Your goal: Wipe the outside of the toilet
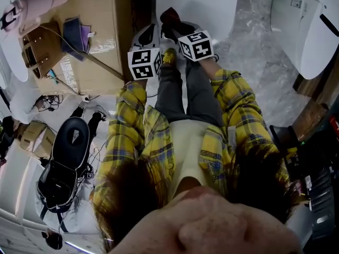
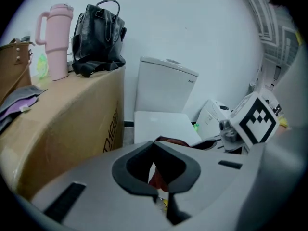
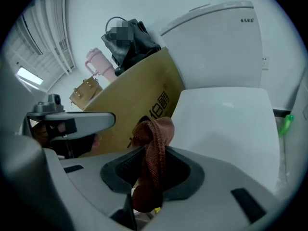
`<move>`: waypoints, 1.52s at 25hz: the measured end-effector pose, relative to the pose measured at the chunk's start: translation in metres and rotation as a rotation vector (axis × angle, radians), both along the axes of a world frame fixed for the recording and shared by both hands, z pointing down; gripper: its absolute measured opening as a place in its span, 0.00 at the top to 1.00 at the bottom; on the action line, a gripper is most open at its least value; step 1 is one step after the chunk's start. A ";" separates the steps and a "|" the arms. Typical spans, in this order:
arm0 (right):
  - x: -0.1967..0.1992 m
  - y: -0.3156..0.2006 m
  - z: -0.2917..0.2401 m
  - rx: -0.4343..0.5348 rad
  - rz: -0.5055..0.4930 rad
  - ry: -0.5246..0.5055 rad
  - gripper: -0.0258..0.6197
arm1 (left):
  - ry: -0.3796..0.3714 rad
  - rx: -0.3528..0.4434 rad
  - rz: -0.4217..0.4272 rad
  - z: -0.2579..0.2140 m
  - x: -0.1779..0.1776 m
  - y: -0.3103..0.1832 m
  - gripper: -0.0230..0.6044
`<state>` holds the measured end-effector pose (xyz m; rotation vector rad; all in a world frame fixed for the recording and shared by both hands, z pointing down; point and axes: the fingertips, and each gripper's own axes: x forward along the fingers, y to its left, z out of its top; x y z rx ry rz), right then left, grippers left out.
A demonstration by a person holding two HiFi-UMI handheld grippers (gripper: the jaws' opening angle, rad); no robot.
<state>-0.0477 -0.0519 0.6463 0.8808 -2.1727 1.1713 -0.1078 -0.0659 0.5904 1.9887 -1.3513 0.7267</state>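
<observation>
The white toilet (image 1: 196, 4) stands straight ahead, lid down; its tank (image 2: 163, 85) and closed lid (image 3: 226, 124) fill both gripper views. My right gripper (image 3: 153, 174) is shut on a brown-red cloth (image 3: 154, 148), which hangs bunched from the jaws just short of the lid's near edge. The same cloth (image 1: 170, 16) shows dark at the toilet's front in the head view. My left gripper (image 2: 155, 146) is beside the right one, shut with nothing in it. Behind its jaws I see a bit of the cloth (image 2: 171, 141) and the right gripper's marker cube (image 2: 255, 119).
A tall cardboard box (image 2: 72, 124) stands close on the toilet's left, carrying a pink tumbler (image 2: 55, 40), a black bag (image 2: 98, 37) and a brown handbag (image 1: 39, 44). A second white fixture (image 1: 307, 25) lies to the right. A black pack (image 1: 69, 157) sits on the floor behind, left.
</observation>
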 end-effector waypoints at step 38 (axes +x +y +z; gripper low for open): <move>0.180 0.032 0.086 -0.142 0.149 0.338 0.77 | -0.033 -0.064 0.102 0.025 0.040 0.000 0.95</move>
